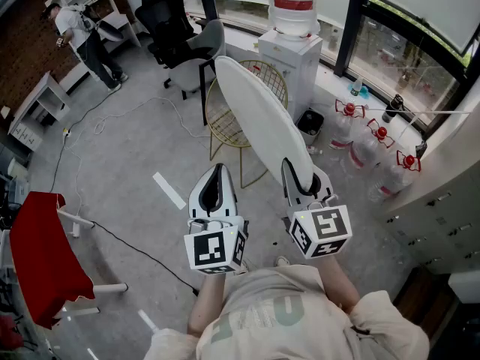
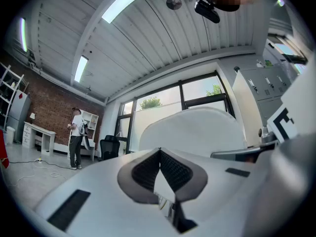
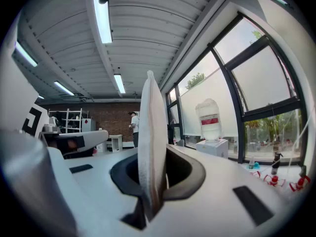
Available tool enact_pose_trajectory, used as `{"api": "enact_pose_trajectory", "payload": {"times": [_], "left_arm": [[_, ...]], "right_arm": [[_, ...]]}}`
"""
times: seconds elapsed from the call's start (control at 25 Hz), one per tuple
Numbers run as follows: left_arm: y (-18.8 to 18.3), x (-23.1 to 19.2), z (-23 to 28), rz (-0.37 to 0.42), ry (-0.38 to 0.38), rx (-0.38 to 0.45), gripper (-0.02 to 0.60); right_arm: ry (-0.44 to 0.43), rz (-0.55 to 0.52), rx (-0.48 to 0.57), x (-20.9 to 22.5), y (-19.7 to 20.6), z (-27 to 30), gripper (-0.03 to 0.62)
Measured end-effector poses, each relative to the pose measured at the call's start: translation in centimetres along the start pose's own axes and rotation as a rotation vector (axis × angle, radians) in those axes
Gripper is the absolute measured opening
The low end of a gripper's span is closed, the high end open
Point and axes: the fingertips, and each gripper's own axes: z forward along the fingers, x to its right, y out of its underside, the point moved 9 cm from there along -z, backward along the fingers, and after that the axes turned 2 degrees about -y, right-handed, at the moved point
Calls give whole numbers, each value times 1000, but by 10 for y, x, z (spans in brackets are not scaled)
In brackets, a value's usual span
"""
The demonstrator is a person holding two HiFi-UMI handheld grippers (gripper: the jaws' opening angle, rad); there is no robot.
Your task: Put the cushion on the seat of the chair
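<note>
Water dispenser (image 1: 291, 51) just behind chair (image 1: 223, 122); bottles (image 1: 375, 145) right; open floor (image 1: 127, 148) left.

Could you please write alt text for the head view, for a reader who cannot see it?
Seen from above, the right gripper is shut on the near edge of a white cushion, held on edge with a gold wire chair just beyond it. The left gripper is beside it, shut and empty. A water dispenser stands by the windows.

A white water dispenser (image 1: 291, 47) topped by a clear bottle stands at the window, with a small black bin (image 1: 310, 124) just beside it. Three clear, red-capped water jugs (image 1: 373, 145) sit on the grey floor (image 1: 127, 148) nearby. A black office chair (image 1: 169, 21) stands further back.
</note>
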Motion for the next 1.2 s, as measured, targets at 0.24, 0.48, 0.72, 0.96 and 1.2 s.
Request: {"api": "enact_pose_trajectory", "payload": {"times": [0.24, 0.48, 0.72, 0.96, 1.2], "left_arm": [[-3, -15, 2, 10, -18, 15, 14], [5, -28, -3, -5, -37, -9, 14], [11, -57, -12, -37, -69, -15, 14], [2, -102, -21, 15, -94, 7, 14], [-7, -151, -28, 48, -96, 53, 14]], "right_arm": [[-11, -52, 26, -21, -2, 15, 43], [-8, -43, -10, -27, 8, 19, 43], [4, -20, -20, -39, 13, 25, 43], [30, -17, -29, -62, 15, 39, 43], [79, -30, -17, -93, 19, 53, 43]]}}
